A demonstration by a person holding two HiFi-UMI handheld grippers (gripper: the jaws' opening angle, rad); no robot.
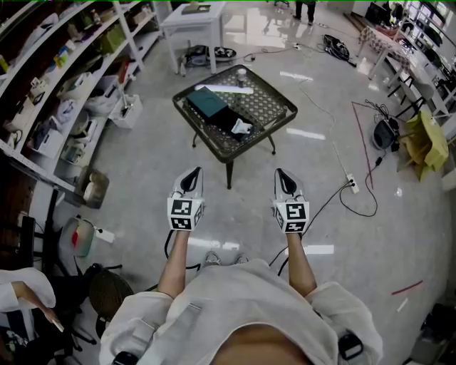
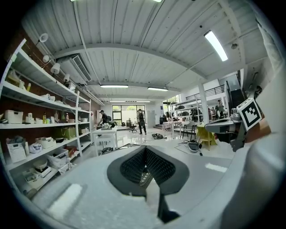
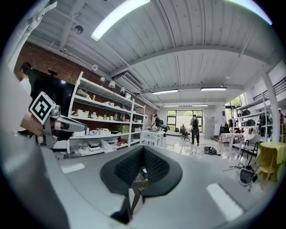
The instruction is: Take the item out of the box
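A dark teal box (image 1: 206, 102) lies on a black mesh table (image 1: 267, 107) ahead of me in the head view. Beside it rests an open black part with a small white item (image 1: 242, 127) on it. Both grippers hang side by side over the floor, short of the table's near corner. My left gripper (image 1: 191, 175) has its jaws together and holds nothing. My right gripper (image 1: 283, 175) is the same, shut and empty. In each gripper view the closed jaws (image 2: 146, 179) (image 3: 140, 176) fill the lower frame, and only a sliver of the mesh table shows between them.
Long white shelves (image 1: 64, 85) full of boxes line the left side. A white table (image 1: 192, 21) stands behind the mesh table. Cables and a power strip (image 1: 351, 184) trail over the floor at right, near a yellow chair (image 1: 424, 142). Two people (image 3: 194, 127) stand far off by the windows.
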